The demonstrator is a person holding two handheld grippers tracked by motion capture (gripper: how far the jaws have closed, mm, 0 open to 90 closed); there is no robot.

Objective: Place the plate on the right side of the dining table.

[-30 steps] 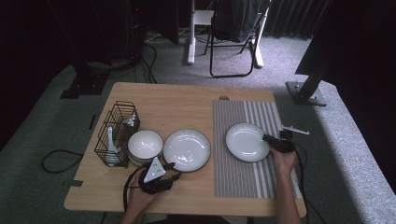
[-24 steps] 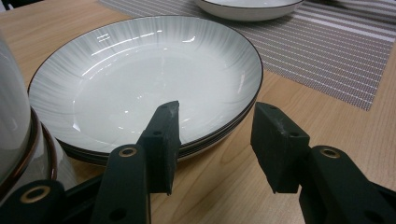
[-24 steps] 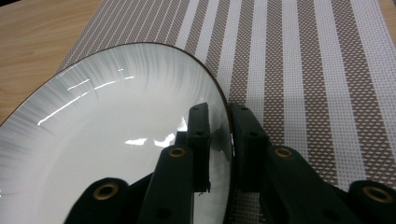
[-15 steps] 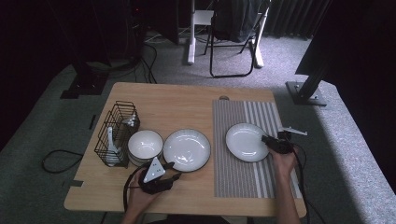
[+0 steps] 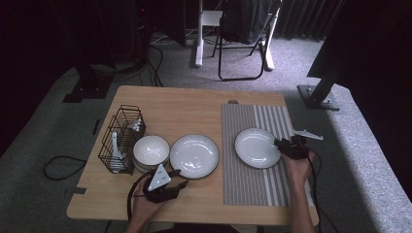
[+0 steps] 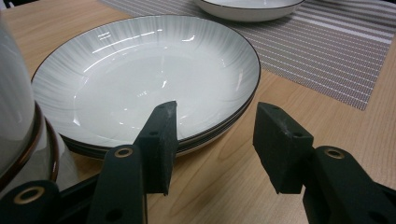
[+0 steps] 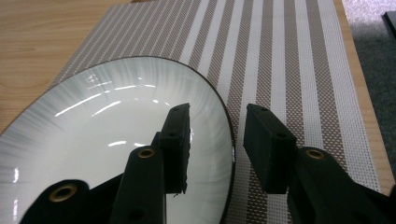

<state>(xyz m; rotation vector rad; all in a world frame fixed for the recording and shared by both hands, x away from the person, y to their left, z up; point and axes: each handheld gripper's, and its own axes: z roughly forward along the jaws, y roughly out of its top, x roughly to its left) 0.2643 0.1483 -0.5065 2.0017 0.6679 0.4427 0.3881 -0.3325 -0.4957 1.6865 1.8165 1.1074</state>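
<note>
right gripper [image 7: 217, 135] at right rim of white plate [image 5: 257, 147] on striped placemat [image 5: 252, 182]; jaws just opening, rim between them, pads clear (released). left gripper [image 6: 215, 140] open beside stacked plates [image 6: 140, 79] on wooden table [image 5: 184, 107], gripping nothing.

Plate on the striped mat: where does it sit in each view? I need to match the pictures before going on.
High view: the plate lies right of centre, on the left half of the mat.
Left gripper view: the plate is at the top edge, right of centre, cut off by the frame.
Right gripper view: the plate takes up the lower left.
Shared landmark: the striped placemat under it.
</note>
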